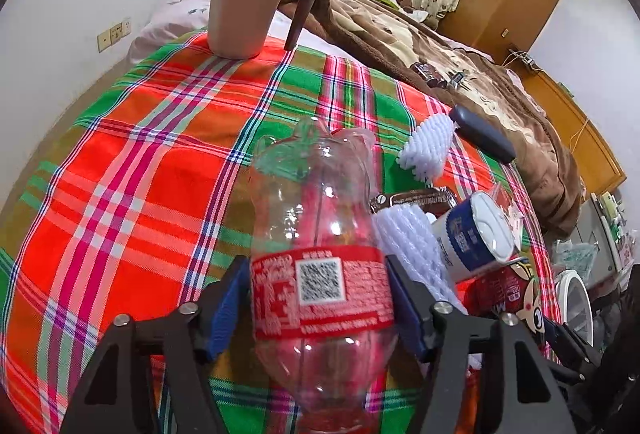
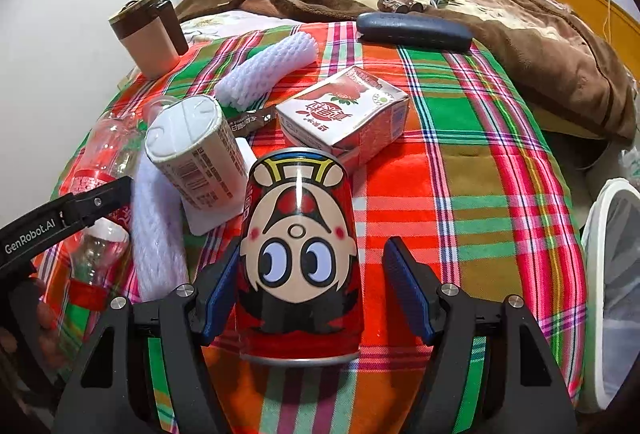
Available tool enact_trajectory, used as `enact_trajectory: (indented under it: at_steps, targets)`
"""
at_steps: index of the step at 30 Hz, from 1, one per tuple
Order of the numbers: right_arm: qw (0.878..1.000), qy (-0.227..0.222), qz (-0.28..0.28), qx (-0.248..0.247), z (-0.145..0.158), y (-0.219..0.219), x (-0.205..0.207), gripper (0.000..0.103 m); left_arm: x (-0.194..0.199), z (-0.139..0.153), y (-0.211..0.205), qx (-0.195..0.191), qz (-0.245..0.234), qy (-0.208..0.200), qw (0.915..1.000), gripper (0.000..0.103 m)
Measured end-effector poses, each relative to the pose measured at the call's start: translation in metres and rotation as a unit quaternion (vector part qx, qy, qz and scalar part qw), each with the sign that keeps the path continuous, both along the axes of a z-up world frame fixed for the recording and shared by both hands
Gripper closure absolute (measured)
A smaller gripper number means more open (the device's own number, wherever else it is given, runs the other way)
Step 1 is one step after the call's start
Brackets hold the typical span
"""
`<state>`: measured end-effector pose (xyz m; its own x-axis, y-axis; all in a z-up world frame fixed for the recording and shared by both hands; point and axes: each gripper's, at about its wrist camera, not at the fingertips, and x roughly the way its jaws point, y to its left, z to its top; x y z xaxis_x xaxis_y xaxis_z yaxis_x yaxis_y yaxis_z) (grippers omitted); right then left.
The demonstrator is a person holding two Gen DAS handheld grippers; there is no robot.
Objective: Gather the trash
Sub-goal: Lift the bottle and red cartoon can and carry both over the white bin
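Bottle and can, one for each hand, and both sit right between the jaws on the plaid-covered worktop (image 2: 500, 194). On the left, the left gripper (image 1: 318, 308) straddles the clear plastic bottle (image 1: 320, 234) at its red label band; the blue pads look pressed to both sides of the label, so I read those jaws as closed on it, though how firmly I cannot say. That bottle looks empty and already dented up near the far end, so expect it light, springy and slick; the label band is the sensible spot, stiffer and less slippery than the bare plastic. Over on the right, the right gripper (image 2: 308, 294) frames the red cartoon can (image 2: 300, 250), which lies on its side: the left pad is at the can wall, the right pad stands clear of it with cloth showing in the gap, so those jaws are open and not yet holding. A thin-walled can, likely light, will roll and will crush if squeezed hard; take it across the middle of the body, gently. Just beside it wait the white cup (image 2: 196, 154), the foam net sleeve (image 2: 268, 70) and the pink carton (image 2: 344, 114), soft, light stuff too. A white bin (image 2: 612, 274) sits off the worktop's right edge, the likely drop point.
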<state>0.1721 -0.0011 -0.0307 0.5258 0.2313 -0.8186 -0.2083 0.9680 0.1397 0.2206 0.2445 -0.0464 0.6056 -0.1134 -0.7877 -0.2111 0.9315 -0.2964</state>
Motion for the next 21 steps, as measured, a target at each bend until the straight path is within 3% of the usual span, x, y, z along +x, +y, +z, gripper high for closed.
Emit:
enact_trajectory:
  at_steps: [2, 21]
  targets:
    - [1.0, -0.003, 0.001, 0.002, 0.0, 0.0, -0.001, 0.048, -0.004, 0.001, 0.0, 0.005, 0.001, 0.0, 1.0, 0.04]
    - [0.998, -0.028, -0.016, 0.059, 0.013, -0.047, -0.033, 0.049, -0.082, 0.033, -0.036, 0.038, -0.017, -0.056, 0.9976, 0.04]
